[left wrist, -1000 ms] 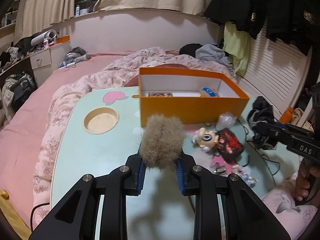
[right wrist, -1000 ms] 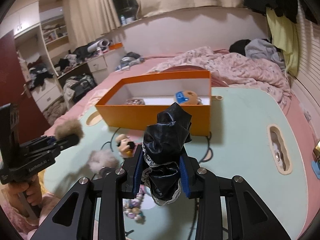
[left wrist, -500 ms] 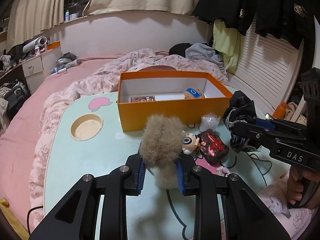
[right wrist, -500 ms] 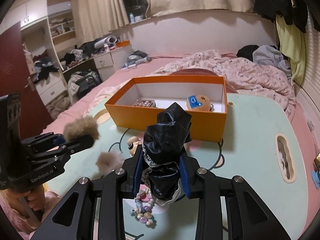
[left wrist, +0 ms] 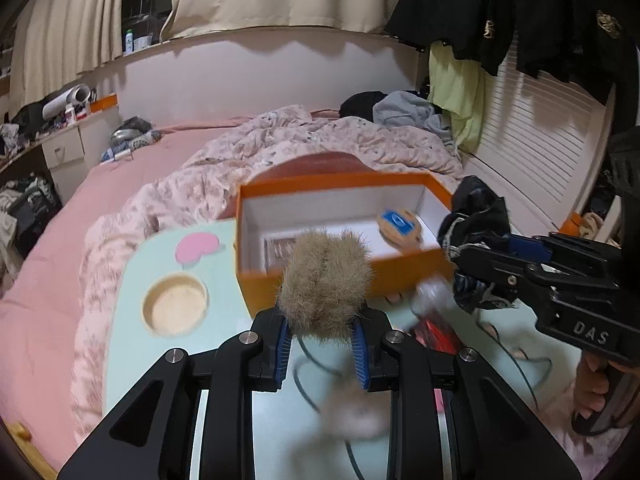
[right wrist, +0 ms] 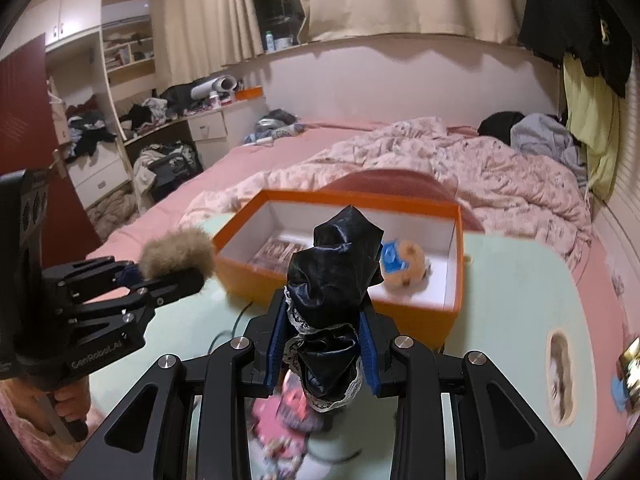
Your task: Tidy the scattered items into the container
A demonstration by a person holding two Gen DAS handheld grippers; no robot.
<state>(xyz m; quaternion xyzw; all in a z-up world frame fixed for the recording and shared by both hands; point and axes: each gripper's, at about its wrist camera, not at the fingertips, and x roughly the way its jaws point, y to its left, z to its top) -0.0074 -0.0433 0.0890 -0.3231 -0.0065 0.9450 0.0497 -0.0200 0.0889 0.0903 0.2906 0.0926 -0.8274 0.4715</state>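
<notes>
The left gripper (left wrist: 322,350) has its jaws clamped on a tan fluffy fur pompom (left wrist: 326,280), held above the pale green surface (left wrist: 132,344) just short of the open orange cardboard box (left wrist: 428,266). The right gripper (right wrist: 322,354) grips a crumpled black glossy lace-trimmed cloth (right wrist: 334,280) beside it. Recommended: carry each past the near wall before opening, one at a time, to avoid collision.

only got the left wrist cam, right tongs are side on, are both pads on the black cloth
Observer: Yes. The right wrist view shows both pads of the right tongs pressing the black cloth.
Operator: is my fur ball over the box yet
Observer: No. There the fur ball in the left tongs shows left of the orange box, not over its opening.
Operator: whats on the table past the box
Observer: An oval cutout in the table, contents too blurred to name.
</notes>
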